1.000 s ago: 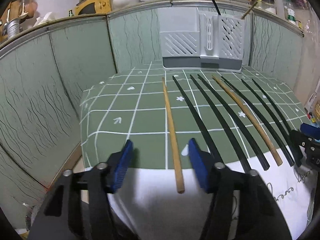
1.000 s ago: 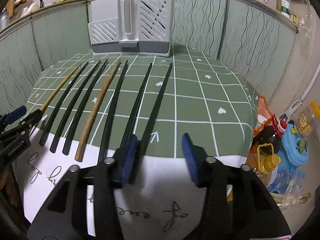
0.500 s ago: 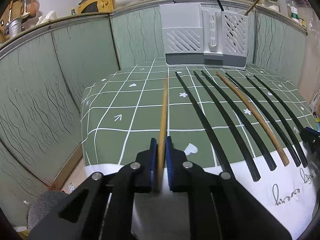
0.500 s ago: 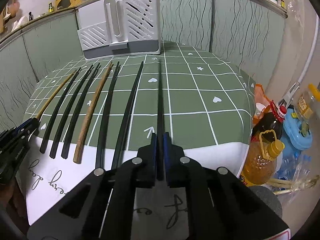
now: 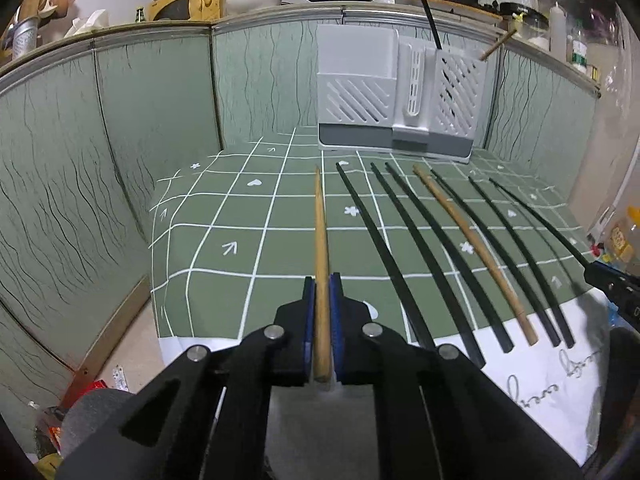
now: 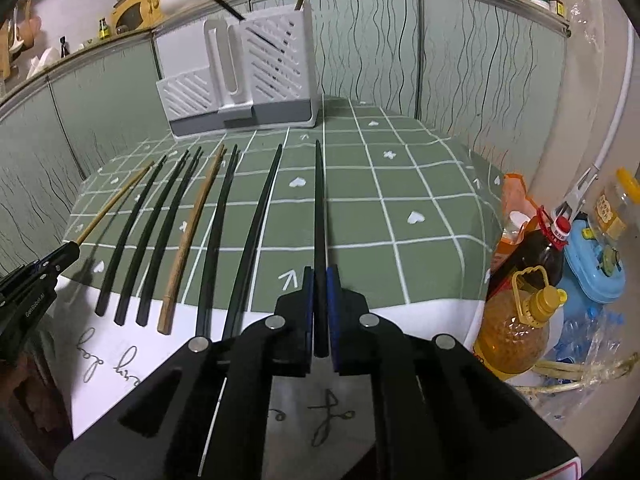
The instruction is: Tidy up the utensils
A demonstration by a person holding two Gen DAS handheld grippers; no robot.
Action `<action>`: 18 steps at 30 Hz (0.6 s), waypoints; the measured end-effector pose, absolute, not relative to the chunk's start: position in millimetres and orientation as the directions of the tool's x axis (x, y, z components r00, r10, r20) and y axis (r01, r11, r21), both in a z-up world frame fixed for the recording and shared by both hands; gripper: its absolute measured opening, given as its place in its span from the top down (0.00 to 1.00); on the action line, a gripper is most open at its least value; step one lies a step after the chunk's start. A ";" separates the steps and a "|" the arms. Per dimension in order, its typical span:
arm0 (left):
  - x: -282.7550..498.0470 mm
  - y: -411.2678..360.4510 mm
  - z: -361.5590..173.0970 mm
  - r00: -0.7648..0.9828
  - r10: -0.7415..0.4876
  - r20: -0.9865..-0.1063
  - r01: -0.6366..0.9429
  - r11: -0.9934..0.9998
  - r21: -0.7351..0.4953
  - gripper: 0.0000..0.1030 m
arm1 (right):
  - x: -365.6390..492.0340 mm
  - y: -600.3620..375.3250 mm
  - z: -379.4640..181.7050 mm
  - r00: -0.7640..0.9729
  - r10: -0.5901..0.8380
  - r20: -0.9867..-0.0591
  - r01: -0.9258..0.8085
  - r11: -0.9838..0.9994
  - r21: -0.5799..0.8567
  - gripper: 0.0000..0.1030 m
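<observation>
My left gripper [image 5: 322,280] is shut on a wooden chopstick [image 5: 320,232] and holds it lifted off the green checked tablecloth [image 5: 240,256], pointing at the far wall. My right gripper [image 6: 319,274] is shut on a black chopstick [image 6: 319,200], also lifted and pointing away. Several black chopsticks [image 5: 400,240] and one more wooden chopstick [image 5: 472,248] lie side by side on the cloth between the two grippers. A white and grey utensil holder [image 5: 400,96] stands at the back and holds a black and a wooden chopstick upright.
Green tiled walls enclose the table at left and back. To the right of the table stand oil bottles [image 6: 516,320] and a blue container [image 6: 596,264]. A white printed cloth [image 6: 120,360] hangs at the near edge. Pots sit on the ledge above.
Both grippers were open around their chopsticks a second ago, then closed on them. Since then both have lifted their chopsticks off the cloth.
</observation>
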State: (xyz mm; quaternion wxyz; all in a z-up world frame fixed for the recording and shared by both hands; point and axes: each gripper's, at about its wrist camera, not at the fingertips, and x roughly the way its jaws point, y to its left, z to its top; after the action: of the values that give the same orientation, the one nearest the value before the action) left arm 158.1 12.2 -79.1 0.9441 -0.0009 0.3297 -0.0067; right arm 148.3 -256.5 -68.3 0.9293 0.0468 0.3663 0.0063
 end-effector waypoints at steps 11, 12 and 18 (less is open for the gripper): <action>154.5 32.3 -37.2 0.819 -0.066 -0.570 0.035 0.997 -0.065 0.92 | 141.5 -265.7 -16.5 0.800 0.060 -0.596 0.003 0.995 0.105 0.94; 154.7 33.5 -33.2 0.821 -0.070 -0.566 0.038 0.997 -0.068 0.92 | 141.6 -266.0 -12.8 0.805 0.064 -0.590 0.000 0.994 0.107 0.94; 157.8 44.4 -4.5 0.838 -0.097 -0.537 0.054 0.994 -0.095 0.92 | 144.1 -272.9 9.7 0.832 0.064 -0.550 -0.005 0.994 0.109 0.94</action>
State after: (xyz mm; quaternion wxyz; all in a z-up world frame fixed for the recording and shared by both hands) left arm 157.8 44.4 -4.5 0.9579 -0.0380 0.2820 -0.0394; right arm 144.1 -272.9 9.7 0.9558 0.0515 0.2889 0.0181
